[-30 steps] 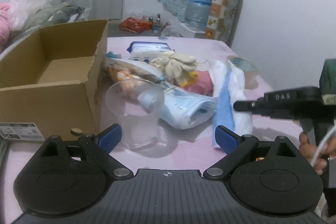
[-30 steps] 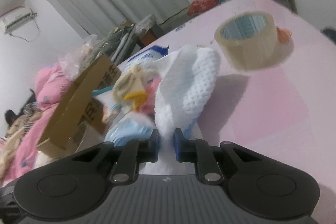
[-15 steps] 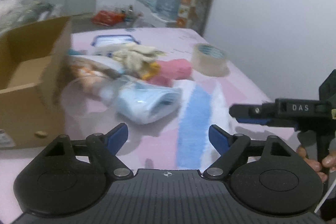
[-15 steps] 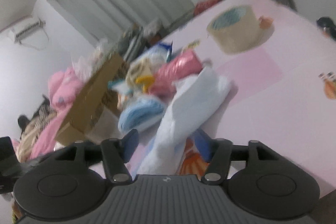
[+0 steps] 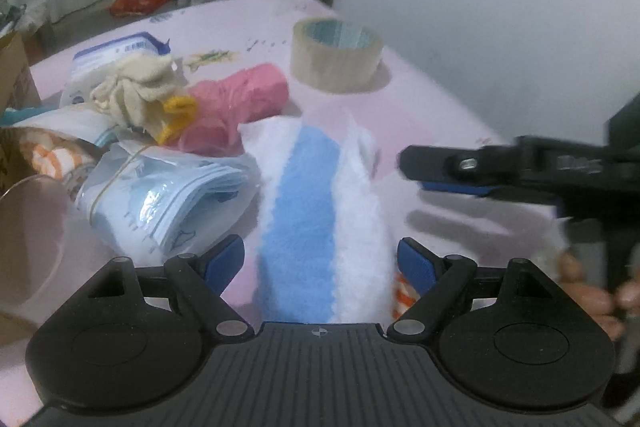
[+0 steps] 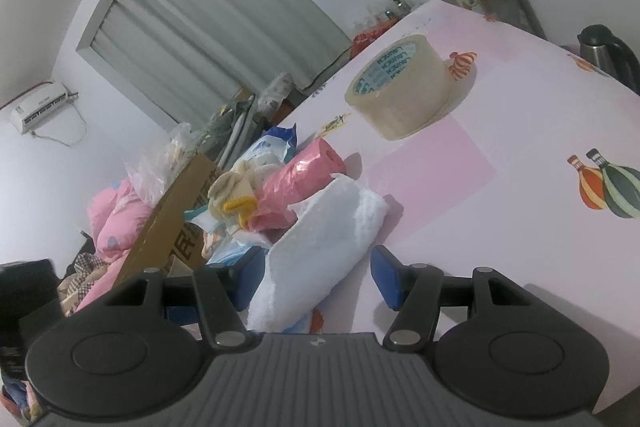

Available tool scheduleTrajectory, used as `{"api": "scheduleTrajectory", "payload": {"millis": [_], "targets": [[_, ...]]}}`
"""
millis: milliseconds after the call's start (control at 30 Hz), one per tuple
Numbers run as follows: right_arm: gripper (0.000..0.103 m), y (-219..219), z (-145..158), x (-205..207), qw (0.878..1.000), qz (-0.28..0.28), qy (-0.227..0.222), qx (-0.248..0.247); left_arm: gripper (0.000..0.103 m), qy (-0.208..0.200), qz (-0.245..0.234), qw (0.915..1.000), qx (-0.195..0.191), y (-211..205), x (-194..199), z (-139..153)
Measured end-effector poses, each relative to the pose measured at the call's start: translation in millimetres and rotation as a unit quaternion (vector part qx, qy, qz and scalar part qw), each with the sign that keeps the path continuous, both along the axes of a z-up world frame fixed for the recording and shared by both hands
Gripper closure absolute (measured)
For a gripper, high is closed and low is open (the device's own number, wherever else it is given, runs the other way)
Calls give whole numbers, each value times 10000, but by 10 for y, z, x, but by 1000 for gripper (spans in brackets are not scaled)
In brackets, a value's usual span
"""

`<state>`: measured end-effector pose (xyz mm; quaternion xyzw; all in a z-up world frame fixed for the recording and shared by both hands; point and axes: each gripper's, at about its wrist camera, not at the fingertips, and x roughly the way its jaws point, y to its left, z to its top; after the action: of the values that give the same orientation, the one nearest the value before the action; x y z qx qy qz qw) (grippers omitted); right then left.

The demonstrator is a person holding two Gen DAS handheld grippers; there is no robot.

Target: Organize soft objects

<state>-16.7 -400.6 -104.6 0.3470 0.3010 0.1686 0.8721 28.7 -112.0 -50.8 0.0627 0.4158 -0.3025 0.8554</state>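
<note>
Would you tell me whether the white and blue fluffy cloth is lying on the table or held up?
Lying on the table. The white and blue cloth stretches flat along the pink tablecloth, touched by no tool.

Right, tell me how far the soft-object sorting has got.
Done: nothing visibly sorted; the inside of the brown cardboard box is hidden.

In hand: nothing. The fluffy white cloth with a blue stripe lies on the pink tablecloth between the open left gripper, and the right gripper is open too.

Left: the cloth, the pink plastic roll, the cream knitted gloves and the bundled clear bags.
</note>
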Motion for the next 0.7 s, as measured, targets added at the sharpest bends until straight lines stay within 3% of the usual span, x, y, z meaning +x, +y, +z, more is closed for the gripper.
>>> {"api": "scheduleTrajectory", "payload": {"millis": [100,167,233,333,467,700], "targets": [[14,-29,-37,-39,10000,-44,-16,-9,25,11,39,9995,318,-109,56,-103],[14,-42,-61,-65,10000,-78,-25,-30,37,91,37,9989,455,-151,72,-163],[14,-49,-83,-69,10000,-72,-8,-20,42,199,56,9978,631,-181,78,-224],[14,-53,-106,-47,10000,-33,66,45,59,14,121,9967,797,-192,55,-240],[13,14,-115,29,9995,173,207,188,80,-27,131,9978,652,-152,8,-228],[14,280,-130,184,9965,623,520,192,86,-34,188,9996,217,11,-85,-187]]}}
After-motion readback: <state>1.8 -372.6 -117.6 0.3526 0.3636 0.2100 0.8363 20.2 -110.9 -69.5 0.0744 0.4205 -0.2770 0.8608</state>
